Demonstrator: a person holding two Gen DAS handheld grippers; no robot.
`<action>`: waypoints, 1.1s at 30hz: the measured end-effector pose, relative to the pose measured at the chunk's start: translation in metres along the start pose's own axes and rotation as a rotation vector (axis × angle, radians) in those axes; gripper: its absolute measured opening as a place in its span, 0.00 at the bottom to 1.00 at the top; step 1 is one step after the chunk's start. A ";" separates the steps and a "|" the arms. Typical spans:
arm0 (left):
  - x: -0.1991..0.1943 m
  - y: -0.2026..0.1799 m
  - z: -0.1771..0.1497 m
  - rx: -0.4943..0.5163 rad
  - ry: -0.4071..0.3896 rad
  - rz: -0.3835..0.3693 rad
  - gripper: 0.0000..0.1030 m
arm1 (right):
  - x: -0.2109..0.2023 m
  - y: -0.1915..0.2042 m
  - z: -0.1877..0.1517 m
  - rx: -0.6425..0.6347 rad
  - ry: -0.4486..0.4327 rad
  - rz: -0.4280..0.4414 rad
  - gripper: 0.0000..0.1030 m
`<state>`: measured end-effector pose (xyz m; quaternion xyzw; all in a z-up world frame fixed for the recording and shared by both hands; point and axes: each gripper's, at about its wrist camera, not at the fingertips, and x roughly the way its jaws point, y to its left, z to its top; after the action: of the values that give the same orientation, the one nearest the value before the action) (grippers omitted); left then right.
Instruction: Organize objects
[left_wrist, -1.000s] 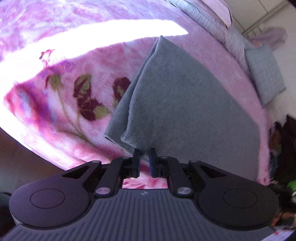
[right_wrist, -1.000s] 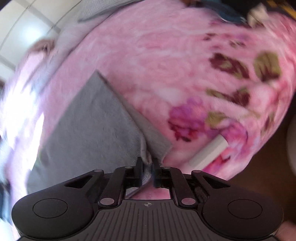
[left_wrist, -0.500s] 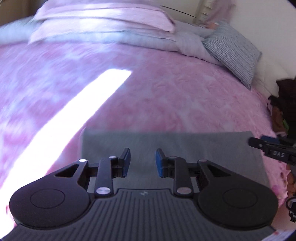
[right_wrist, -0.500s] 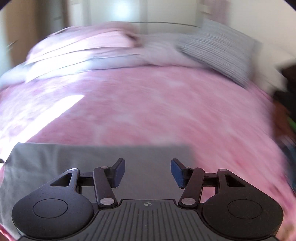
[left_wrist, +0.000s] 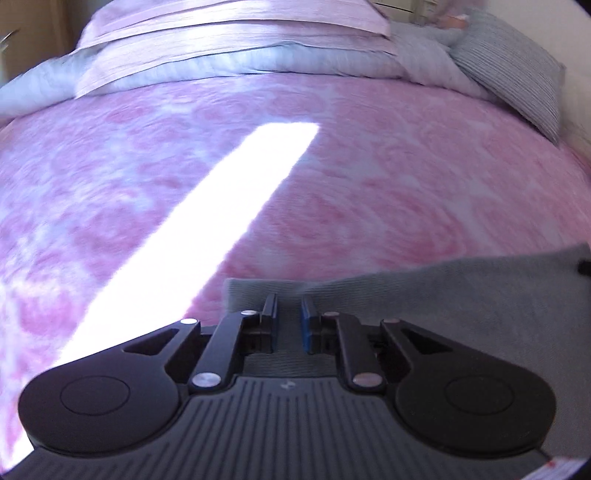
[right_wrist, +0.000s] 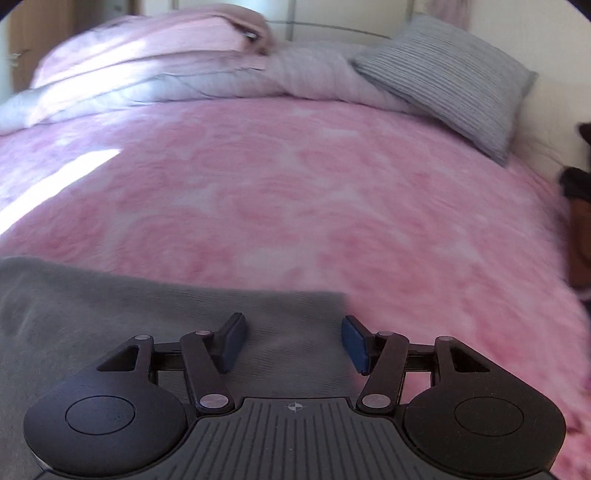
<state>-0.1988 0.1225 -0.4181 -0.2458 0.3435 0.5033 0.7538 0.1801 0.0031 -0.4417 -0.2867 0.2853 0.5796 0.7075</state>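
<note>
The grey cloth (left_wrist: 461, 295) lies flat on the pink blanket (left_wrist: 406, 184) of the bed, near its near edge, and it shows also in the right wrist view (right_wrist: 147, 314) as a wide grey sheet with a straight far edge. The left gripper (left_wrist: 288, 314) is at the left far corner of the cloth. Its jaws have just been closing and now stand narrow, with only a small gap; a raised bit of the cloth edge is at the tips, but it is not clear if the pads already press on it. The right gripper (right_wrist: 293, 341) is over the right far corner of the cloth. Its jaws stand wide apart, and the cloth lies flat under them, not held. A bright band of sunlight (left_wrist: 207, 229) crosses the blanket on the left, close to the left corner of the cloth. At the far edge of the bed there is a folded pink duvet (right_wrist: 147, 44) on pale bedding (right_wrist: 295, 74). A grey striped pillow (right_wrist: 454, 81) leans at the far right corner.
</note>
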 end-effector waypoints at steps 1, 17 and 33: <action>-0.006 0.004 0.000 -0.016 0.008 0.008 0.12 | -0.006 -0.002 0.002 0.011 0.007 -0.014 0.52; -0.116 -0.053 -0.105 -0.023 0.237 0.076 0.18 | -0.128 0.026 -0.102 0.030 0.201 0.055 0.52; -0.140 -0.109 -0.093 -0.029 0.416 0.118 0.41 | -0.175 0.044 -0.066 0.145 0.285 0.164 0.57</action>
<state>-0.1589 -0.0673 -0.3680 -0.3347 0.4980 0.4899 0.6324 0.1033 -0.1528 -0.3609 -0.2899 0.4461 0.5666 0.6291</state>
